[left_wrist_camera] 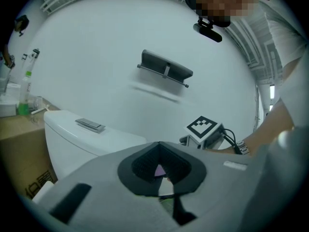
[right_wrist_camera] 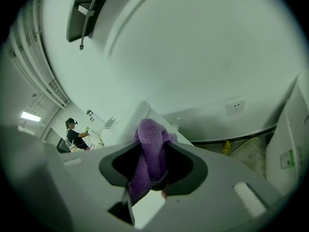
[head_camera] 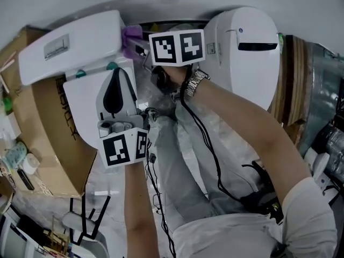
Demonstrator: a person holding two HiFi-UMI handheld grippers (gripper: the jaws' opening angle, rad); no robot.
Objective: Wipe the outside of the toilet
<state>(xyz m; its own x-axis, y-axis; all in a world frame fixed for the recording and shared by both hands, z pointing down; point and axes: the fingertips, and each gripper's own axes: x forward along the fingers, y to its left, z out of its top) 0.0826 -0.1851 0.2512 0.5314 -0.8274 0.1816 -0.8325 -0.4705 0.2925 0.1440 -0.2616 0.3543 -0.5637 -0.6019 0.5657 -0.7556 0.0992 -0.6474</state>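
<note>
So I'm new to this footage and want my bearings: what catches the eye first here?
The purple cloth stands out most, clamped in the right gripper near the end of the white toilet tank at the head view's upper left. Then the black-and-white marker cubes on both grippers; the left gripper is shut, lower in that view.

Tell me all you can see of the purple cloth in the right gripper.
The purple cloth is a fluffy, terry-like rag, bunched into a thick fold and pinched in the jaws of the right gripper. Its rounded end pokes out past the jaws; a tail hangs below them. It sits by the end of the white toilet tank; whether it touches is unclear.
</note>
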